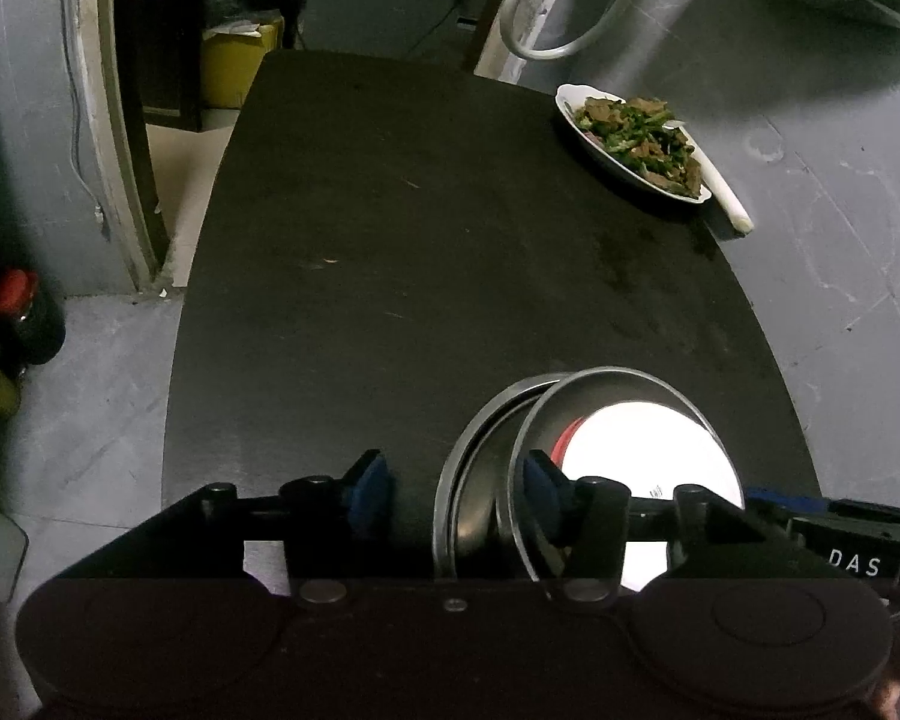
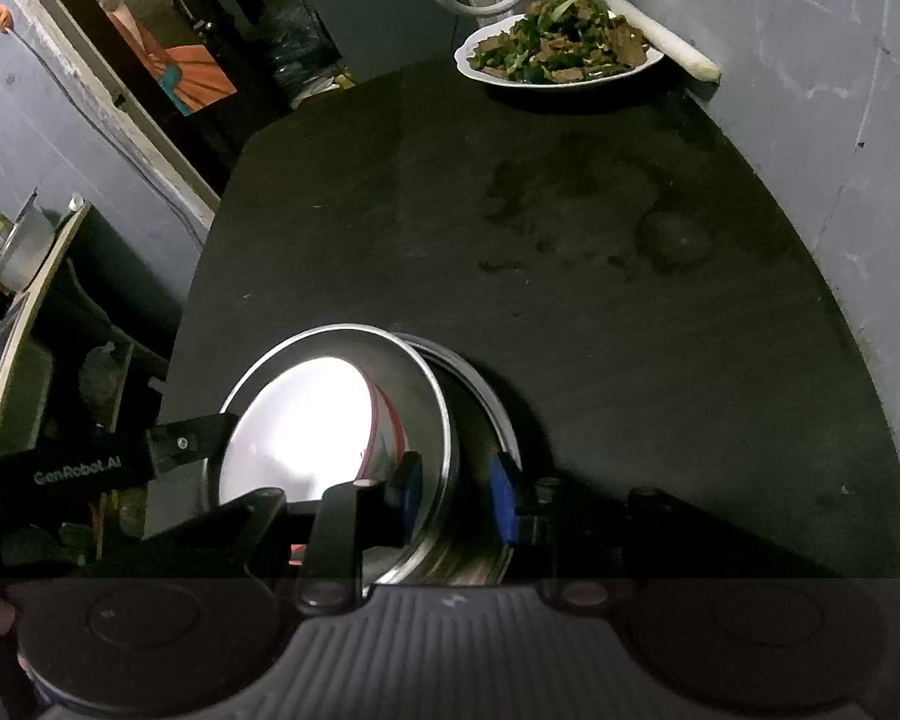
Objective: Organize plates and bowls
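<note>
On a dark, matte table [image 1: 450,252], seen from the left wrist camera, two shallow round metal bowls sit nested at the near edge, right of centre. The upper bowl [image 1: 624,396] is tilted, its thin silver rim raised on the far side, and its inside glares white with reflected light, with a red streak at the left of the glare. The lower bowl [image 1: 480,462] peeks out to the left as a grey rim and wall. The left gripper [image 1: 456,489] has its jaws spread apart: the left blue pad [image 1: 369,489] hangs over bare table, clear of the bowls, while the right blue pad sits inside the upper bowl's rim; whether it touches the metal cannot be told. Both rims pass between the two pads, ungripped. At the far right corner stands a white plate of food [image 1: 633,144], heaped with green and brown pieces, with a pale stick-like object [image 1: 726,198] just beside it.

From the right wrist camera, the same nested bowls lie at the near edge, left of centre. The upper bowl [image 2: 330,420] shows its bright inside; the lower bowl [image 2: 480,396] juts out on the right. The right gripper [image 2: 456,492] straddles the upper bowl's right wall, one blue pad [image 2: 411,483] inside and the other outside, with a gap showing, so the jaws look released. The left gripper's dark arm [image 2: 90,468] reaches in from the left. The plate of food [image 2: 558,48] sits at the far edge.
</note>
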{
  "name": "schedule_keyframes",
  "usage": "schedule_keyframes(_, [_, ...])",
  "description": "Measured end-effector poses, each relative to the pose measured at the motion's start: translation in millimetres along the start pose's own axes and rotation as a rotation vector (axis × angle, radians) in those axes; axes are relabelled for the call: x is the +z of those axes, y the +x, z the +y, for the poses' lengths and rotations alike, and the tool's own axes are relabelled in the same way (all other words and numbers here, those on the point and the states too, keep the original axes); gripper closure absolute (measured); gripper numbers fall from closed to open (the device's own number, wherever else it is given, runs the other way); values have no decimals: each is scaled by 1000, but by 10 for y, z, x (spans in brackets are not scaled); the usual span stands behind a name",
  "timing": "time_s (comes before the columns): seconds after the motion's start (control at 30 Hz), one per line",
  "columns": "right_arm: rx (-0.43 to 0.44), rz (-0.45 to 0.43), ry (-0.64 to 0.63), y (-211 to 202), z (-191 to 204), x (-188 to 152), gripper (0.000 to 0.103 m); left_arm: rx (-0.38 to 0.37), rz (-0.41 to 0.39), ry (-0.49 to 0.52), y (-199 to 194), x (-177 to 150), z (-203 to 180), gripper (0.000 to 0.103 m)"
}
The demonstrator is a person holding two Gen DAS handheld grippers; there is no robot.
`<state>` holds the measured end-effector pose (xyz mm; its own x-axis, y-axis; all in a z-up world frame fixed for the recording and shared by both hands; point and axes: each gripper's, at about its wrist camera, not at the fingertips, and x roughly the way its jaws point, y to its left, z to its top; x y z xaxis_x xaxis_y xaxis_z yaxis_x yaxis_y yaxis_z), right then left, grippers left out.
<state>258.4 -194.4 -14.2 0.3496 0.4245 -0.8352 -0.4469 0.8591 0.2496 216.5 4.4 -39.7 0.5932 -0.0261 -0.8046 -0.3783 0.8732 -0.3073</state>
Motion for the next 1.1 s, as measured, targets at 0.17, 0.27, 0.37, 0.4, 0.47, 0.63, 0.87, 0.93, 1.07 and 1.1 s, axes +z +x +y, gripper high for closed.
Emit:
schedule_keyframes(0.17, [-60, -22, -8, -37, -8, -18, 46, 3, -3, -1, -12, -9, 14, 45])
schedule_keyframes(0.27, [-69, -29, -2, -44, -22, -39, 41, 9, -7, 4, -14, -11, 11, 42])
schedule_keyframes(0.37, [-88, -36, -10, -47, -11, -49, 35, 12, -21, 1, -45, -20, 32, 33])
schedule_keyframes(0.4, [-94, -42, -10, -54, -9, -52, 30, 11, -26, -2, -58, -24, 40, 29])
schedule_keyframes(0.47, [-105, -55, -3, -69, -20, -67, 25, 9, -36, 1, -83, -30, 55, 26])
schedule_keyframes(0.63, [-123, -77, 9, -104, -44, -130, 16, 8, -40, 4, -102, -33, 57, 23])
schedule_keyframes(0.87, [-129, -98, 21, -151, -56, -151, 11, 2, -53, 1, -136, -31, 51, 14])
schedule_keyframes(0.93, [-133, -105, 22, -158, -60, -144, 8, 2, -50, -5, -139, -36, 56, 12])
schedule_keyframes(1.07, [-132, -116, 29, -186, -73, -150, 6, 4, -58, -11, -160, -45, 62, 8])
schedule_keyframes(1.1, [-132, -119, 30, -192, -74, -149, 5, 4, -61, -12, -165, -45, 61, 7])
